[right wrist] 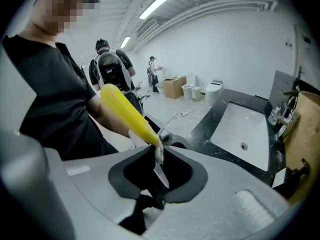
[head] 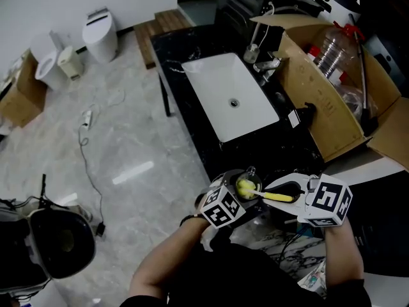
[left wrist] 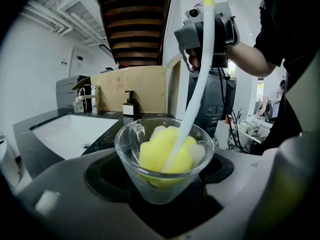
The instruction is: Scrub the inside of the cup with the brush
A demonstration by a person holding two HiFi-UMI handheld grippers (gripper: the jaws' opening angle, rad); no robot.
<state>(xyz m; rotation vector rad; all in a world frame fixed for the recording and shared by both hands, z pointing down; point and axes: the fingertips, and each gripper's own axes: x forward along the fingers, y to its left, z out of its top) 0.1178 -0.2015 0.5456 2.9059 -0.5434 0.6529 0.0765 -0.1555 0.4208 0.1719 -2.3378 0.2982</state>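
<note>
On the far left of the pale stone floor [head: 128,139], a small cardboard box [head: 19,98] stands near a white toilet [head: 99,36]. A thin cable [head: 86,155] trails across the floor toward the near side. To the right of these runs a black counter [head: 185,130] with a white sink [head: 223,94] set into it.

At the counter's near end, nearer than the sink, is the left gripper [head: 243,194]. Its jaws are spread wide and clamped on the sides of a clear glass cup [left wrist: 131,151], which sits between them with its mouth facing up. The yellow sponge head [left wrist: 162,156] of the brush [left wrist: 197,84] fills the inside of the cup and touches its wall. From the sponge a white stem slants up and to the right, and it ends in a yellow handle.

The right gripper [right wrist: 159,179] is just right of the cup in the head view. Its jaws are almost together and pinch the thin stem, and the yellow handle sticks out above them.

Further right, an open box [head: 326,110] of brown card stands at the counter's right side, beside the sink. A clear plastic bottle [head: 332,50] lies inside it. In the right gripper view, a second person [right wrist: 111,66] in dark clothes stands far back on the floor.
</note>
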